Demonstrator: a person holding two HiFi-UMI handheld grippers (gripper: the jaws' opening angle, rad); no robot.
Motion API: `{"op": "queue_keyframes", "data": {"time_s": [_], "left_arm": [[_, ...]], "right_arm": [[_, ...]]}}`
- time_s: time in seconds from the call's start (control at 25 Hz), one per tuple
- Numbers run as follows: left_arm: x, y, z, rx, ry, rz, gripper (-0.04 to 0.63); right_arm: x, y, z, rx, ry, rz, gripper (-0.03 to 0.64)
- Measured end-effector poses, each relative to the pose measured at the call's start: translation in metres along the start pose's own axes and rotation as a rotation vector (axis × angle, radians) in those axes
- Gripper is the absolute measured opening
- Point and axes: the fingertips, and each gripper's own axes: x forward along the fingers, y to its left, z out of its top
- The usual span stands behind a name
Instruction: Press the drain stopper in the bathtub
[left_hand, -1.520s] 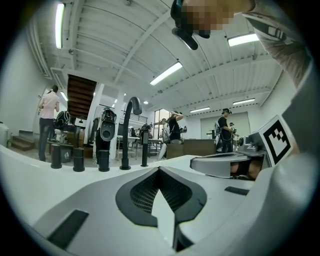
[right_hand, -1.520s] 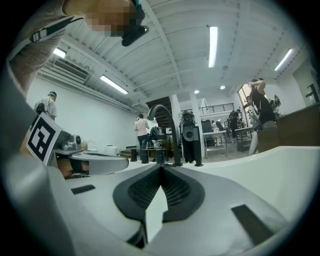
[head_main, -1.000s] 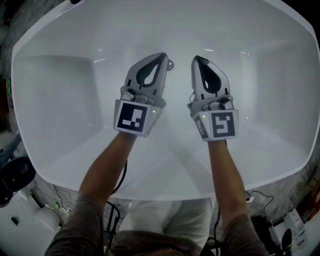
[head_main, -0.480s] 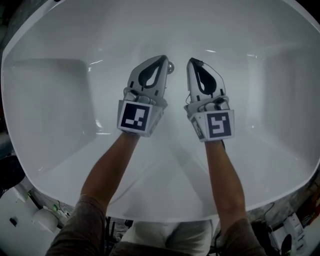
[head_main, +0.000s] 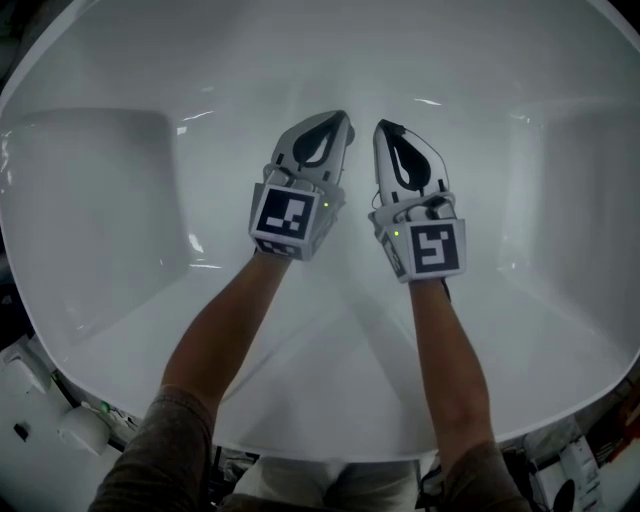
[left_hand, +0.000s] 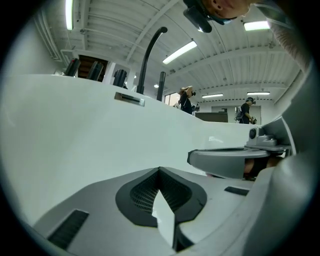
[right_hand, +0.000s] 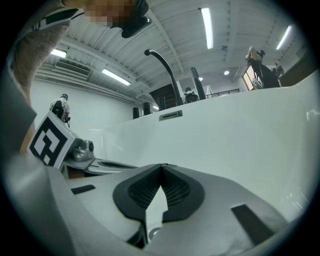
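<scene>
I am looking down into a white bathtub (head_main: 120, 180). My left gripper (head_main: 340, 118) is shut, and its tip rests low on the tub floor where the small chrome drain stopper showed earlier. The stopper is hidden under that tip now. My right gripper (head_main: 385, 127) is shut too, close beside the left one on its right, with nothing held. In the left gripper view the shut jaws meet at the left gripper's tip (left_hand: 160, 170), facing the tub's far wall. The right gripper view shows the right gripper's tip (right_hand: 161, 166) closed the same way.
A black curved faucet spout (left_hand: 150, 50) rises behind the tub's far rim, above an overflow slot (left_hand: 130, 98). The tub walls curve up steeply all round. People stand far off in the room (left_hand: 186, 100). Cables and gear (head_main: 60, 420) lie on the floor outside the near rim.
My left gripper has moved forward and to the right, and its tip now covers the stopper that showed beside it before. The right gripper has barely moved.
</scene>
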Motion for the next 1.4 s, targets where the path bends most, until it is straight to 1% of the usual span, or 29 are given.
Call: {"op": "queue_keyframes", "data": {"time_s": [0.16, 0.36, 0.52, 0.64, 0.76, 0.96, 1.08, 1.2, 1.32, 1.4], "left_arm": [[0.014, 0.011, -0.021, -0.048, 0.054, 0.015, 0.002], [0.029, 0.023, -0.071, -0.114, 0.151, 0.059, 0.002], [0.034, 0.038, -0.106, -0.130, 0.251, 0.104, 0.002], [0.037, 0.044, -0.125, -0.134, 0.317, 0.107, 0.002], [0.047, 0.047, -0.156, -0.140, 0.391, 0.121, 0.002], [0.060, 0.042, -0.205, -0.181, 0.505, 0.124, 0.002], [0.062, 0.048, -0.222, -0.222, 0.563, 0.145, 0.002], [0.063, 0.050, -0.240, -0.210, 0.632, 0.146, 0.002], [0.064, 0.053, -0.251, -0.252, 0.666, 0.157, 0.002], [0.065, 0.055, -0.255, -0.251, 0.682, 0.155, 0.002]], "right_arm": [[-0.006, -0.002, -0.001, 0.018, 0.010, -0.019, 0.000], [-0.014, 0.001, -0.015, 0.042, 0.018, -0.026, 0.000], [-0.015, 0.008, -0.020, 0.051, 0.030, -0.021, 0.000], [-0.017, 0.014, -0.022, 0.056, 0.045, -0.012, 0.000], [-0.019, 0.009, -0.031, 0.063, 0.060, -0.009, 0.000], [-0.018, 0.004, -0.045, 0.076, 0.079, -0.007, 0.000], [-0.018, 0.003, -0.045, 0.083, 0.075, -0.008, 0.000], [-0.018, 0.001, -0.046, 0.102, 0.067, -0.012, 0.000], [-0.017, 0.000, -0.048, 0.112, 0.074, -0.015, 0.000], [-0.017, 0.001, -0.048, 0.115, 0.073, -0.017, 0.000]]}}
